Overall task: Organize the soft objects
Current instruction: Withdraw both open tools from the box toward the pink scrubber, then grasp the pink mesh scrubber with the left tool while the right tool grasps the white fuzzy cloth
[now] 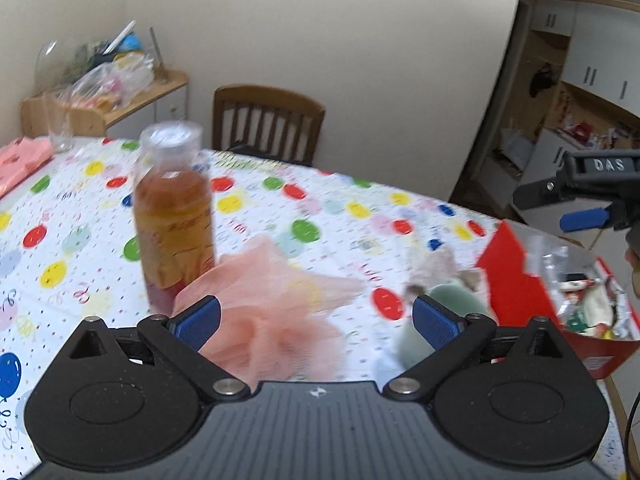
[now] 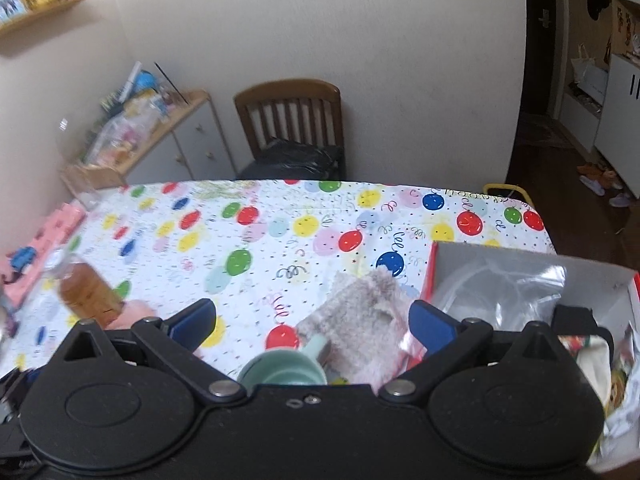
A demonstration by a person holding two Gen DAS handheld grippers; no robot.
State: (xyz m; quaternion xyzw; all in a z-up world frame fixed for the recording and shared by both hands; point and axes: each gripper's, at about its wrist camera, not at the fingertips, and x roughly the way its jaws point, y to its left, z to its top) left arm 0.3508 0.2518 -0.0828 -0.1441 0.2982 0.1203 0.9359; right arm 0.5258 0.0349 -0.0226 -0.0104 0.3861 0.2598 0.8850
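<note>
A pink mesh bath pouf (image 1: 272, 304) lies on the balloon-print tablecloth (image 1: 280, 208), partly between the fingers of my left gripper (image 1: 316, 320), which is open and hovers just above it. A grey fluffy plush (image 2: 356, 320) lies beside a pale green cup (image 2: 280, 372); both show blurred in the left wrist view, the plush (image 1: 436, 268) behind the cup (image 1: 452, 300). My right gripper (image 2: 312, 324) is open above the plush and cup. It also shows at the right edge of the left wrist view (image 1: 580, 200).
A tea bottle (image 1: 174, 216) stands left of the pouf. A red cardboard box (image 1: 516, 284) with plastic bags and small items sits at the table's right edge. Pink cloth (image 1: 20, 160) lies far left. A wooden chair (image 1: 268, 120) stands behind the table.
</note>
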